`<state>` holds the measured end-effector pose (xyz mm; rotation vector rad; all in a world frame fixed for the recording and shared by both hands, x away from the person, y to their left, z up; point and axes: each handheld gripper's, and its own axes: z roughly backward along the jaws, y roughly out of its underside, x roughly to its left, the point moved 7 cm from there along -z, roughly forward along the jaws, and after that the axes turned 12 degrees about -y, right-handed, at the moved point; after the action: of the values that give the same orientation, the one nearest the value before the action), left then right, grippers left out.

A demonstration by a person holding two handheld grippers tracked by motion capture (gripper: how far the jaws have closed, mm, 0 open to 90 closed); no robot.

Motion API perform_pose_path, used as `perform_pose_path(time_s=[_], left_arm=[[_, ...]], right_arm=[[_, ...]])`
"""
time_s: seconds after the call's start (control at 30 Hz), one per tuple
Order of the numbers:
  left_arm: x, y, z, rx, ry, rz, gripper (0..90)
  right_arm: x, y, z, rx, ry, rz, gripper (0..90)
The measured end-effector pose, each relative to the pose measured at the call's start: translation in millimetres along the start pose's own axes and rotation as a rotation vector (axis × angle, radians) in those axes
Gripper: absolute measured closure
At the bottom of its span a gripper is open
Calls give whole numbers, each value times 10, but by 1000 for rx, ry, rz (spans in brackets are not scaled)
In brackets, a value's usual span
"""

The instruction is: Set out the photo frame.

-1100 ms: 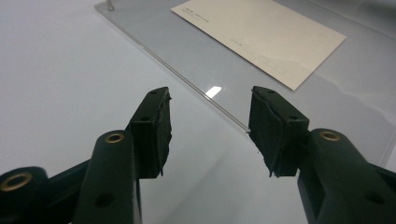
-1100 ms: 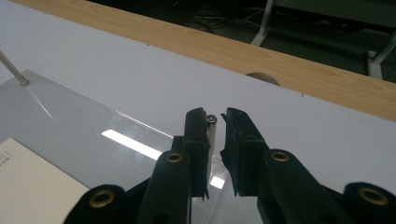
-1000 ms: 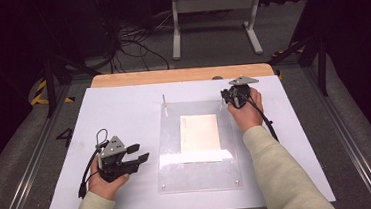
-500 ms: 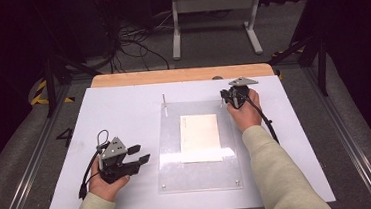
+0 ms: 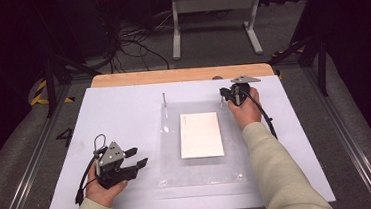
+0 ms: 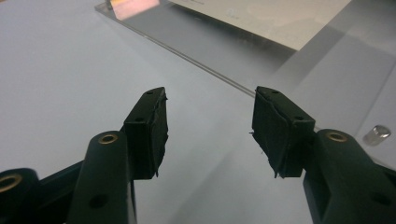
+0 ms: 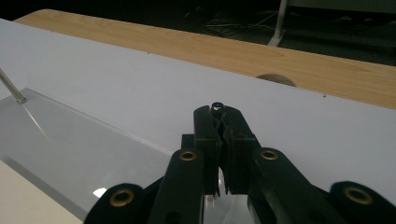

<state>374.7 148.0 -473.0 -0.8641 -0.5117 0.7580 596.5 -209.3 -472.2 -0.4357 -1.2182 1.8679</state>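
- Pin (image 7: 216,106): at the clear plate's (image 5: 199,176) far right corner, pinched by our right tongs (image 7: 219,122); thin, stiff, slippery, so we grip its shaft squarely.
- Left tongs (image 6: 208,128): spread, just opened further, empty.

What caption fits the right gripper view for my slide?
Right tool shut on a small metal post at the clear acrylic plate's far corner, white table beyond.
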Motion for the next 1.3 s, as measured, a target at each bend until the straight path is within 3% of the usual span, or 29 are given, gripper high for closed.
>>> perform_pose_path(time_s=[0.13,0.3,0.4,0.57,0.63,1.0,1.2,1.3], left_arm=[[-14,1,-18,-29,6,-69,418],[-69,-13,-43,-60,17,-126,391],[-127,-31,-62,-90,23,-170,350],[-261,-63,-101,-136,29,-277,277],[-298,-73,-124,-143,31,-295,260],[-504,-270,-160,-251,59,-348,294],[-529,-345,-160,-296,32,-378,438],[-500,-403,-139,-330,23,-350,495]], right_arm=[[-29,-11,-26,-9,-12,-22,861],[-62,-16,-55,-21,-21,-51,860],[-69,-15,-63,-25,-25,-57,860],[-75,-15,-68,-22,-29,-72,859],[-77,-15,-72,-25,-30,-80,859],[-85,-9,-82,-32,-29,-102,858],[-69,-9,-65,-25,-18,-102,856],[-75,-8,-58,-28,-24,-107,854]])
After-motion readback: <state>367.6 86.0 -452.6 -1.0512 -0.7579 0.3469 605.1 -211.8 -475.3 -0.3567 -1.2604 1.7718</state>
